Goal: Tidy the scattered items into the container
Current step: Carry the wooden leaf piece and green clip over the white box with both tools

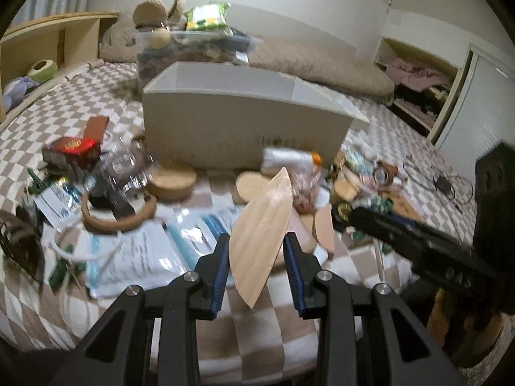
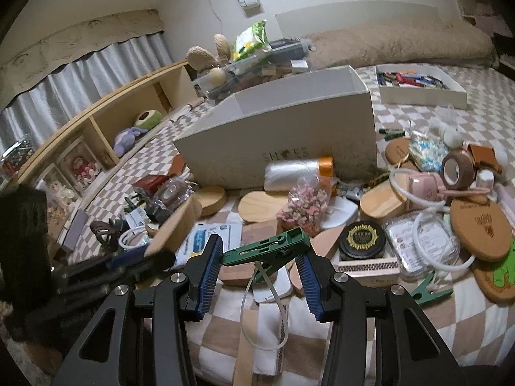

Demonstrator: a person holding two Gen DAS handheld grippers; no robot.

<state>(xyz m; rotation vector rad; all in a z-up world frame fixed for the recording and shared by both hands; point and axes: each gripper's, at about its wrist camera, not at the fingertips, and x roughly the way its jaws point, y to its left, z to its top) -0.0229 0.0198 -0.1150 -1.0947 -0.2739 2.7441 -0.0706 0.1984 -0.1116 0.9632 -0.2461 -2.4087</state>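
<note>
We logged both tools loaded. The left gripper was pinched on a leaf-shaped wooden piece, its point tipped up toward the white box, the container for this task. The right gripper was clamped on a green clip, from which a white loop of cord hung down over the checked cover.

Our judgement: the step in hand was carrying the wooden piece to the box. To do it well we would need to lift it clear of the near wall, which stood tall ahead, and let go only once the piece was over the opening. The thin piece sat slanted between the pads, so a steady wrist seemed wise. The dangling cord could snag on clutter, so the clip should go up before across.

The box stood beyond both grippers, across a band of clutter: wooden discs, a packet of dried flowers, a foil roll. The grippers were well apart from it.
</note>
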